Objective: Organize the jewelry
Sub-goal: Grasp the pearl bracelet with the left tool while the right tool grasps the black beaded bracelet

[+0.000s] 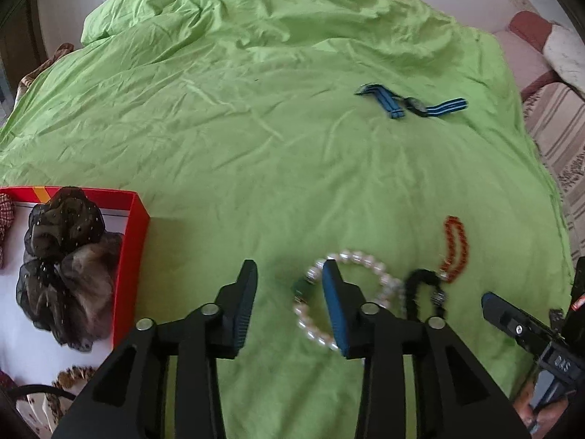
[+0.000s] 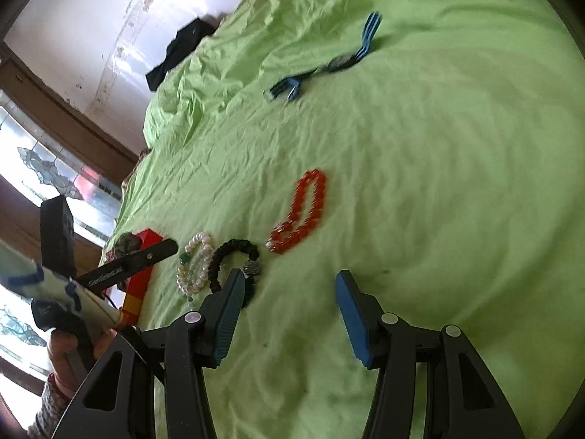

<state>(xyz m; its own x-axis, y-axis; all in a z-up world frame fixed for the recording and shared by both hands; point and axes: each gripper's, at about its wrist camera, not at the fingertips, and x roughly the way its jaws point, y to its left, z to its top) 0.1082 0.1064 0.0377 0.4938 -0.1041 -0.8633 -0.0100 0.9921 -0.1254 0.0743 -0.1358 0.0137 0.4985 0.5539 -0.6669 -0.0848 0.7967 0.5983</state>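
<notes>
A crumpled lime-green bedsheet [image 1: 256,139] covers the bed from edge to edge, with a white wall and a patterned glass window [image 2: 40,168] off to one side. On the sheet lie a blue-and-black striped strap watch [image 1: 409,104], an orange-red bead bracelet [image 1: 455,247], a black bead bracelet [image 1: 426,292] and a white pearl bracelet with a green stone [image 1: 347,292], the last two side by side. At the left sits an open red cardboard box [image 1: 133,256] holding a dark sheer fabric scrunchie [image 1: 65,263].

The left gripper [image 1: 289,274] tilts steeply down over the sheet, jaws parted and empty; its right finger crosses in front of the pearl loop. The right gripper [image 2: 289,281] angles down more gently, jaws apart with bare sheet between them, the black bracelet just behind its left finger. A hand [image 2: 69,351] in a knitted cuff grips the left tool's handle.

The box is cut off at the frame edge, its other contents mere scraps; motion blur smears the bracelets
</notes>
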